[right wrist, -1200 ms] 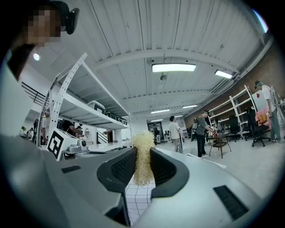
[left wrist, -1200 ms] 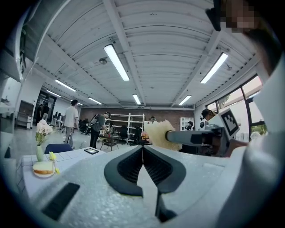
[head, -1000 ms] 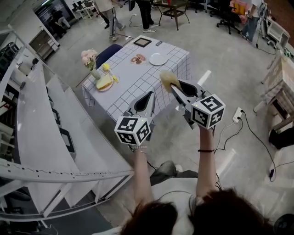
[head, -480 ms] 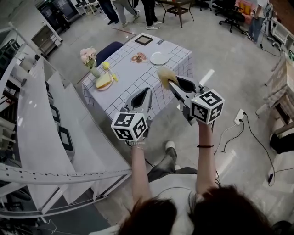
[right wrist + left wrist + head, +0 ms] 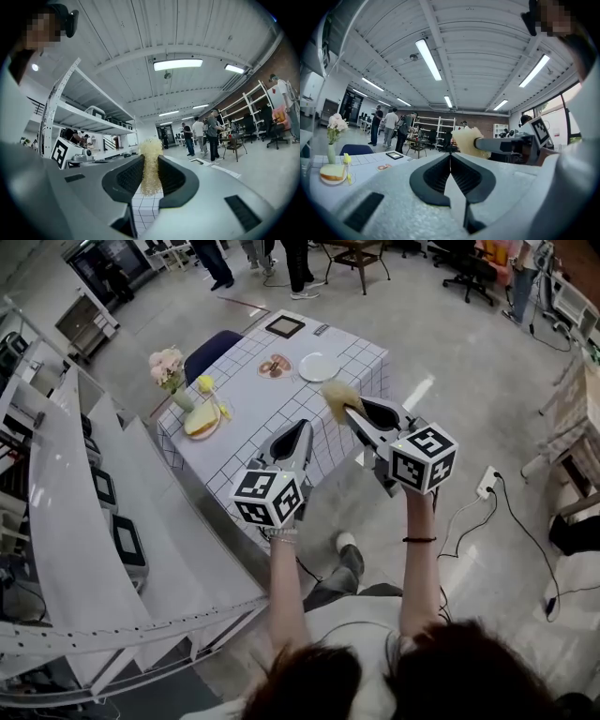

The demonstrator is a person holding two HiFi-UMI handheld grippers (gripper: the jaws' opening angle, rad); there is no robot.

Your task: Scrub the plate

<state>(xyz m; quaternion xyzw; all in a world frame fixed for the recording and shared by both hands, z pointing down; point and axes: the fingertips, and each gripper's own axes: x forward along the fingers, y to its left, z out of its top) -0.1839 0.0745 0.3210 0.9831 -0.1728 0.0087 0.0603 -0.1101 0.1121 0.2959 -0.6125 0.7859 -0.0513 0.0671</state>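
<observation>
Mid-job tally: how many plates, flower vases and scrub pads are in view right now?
Plates: 3, namely white plate, bread plate, brown-topped plate
Flower vase: 1
Scrub pad, in right claw: 1
Total: 5
</observation>
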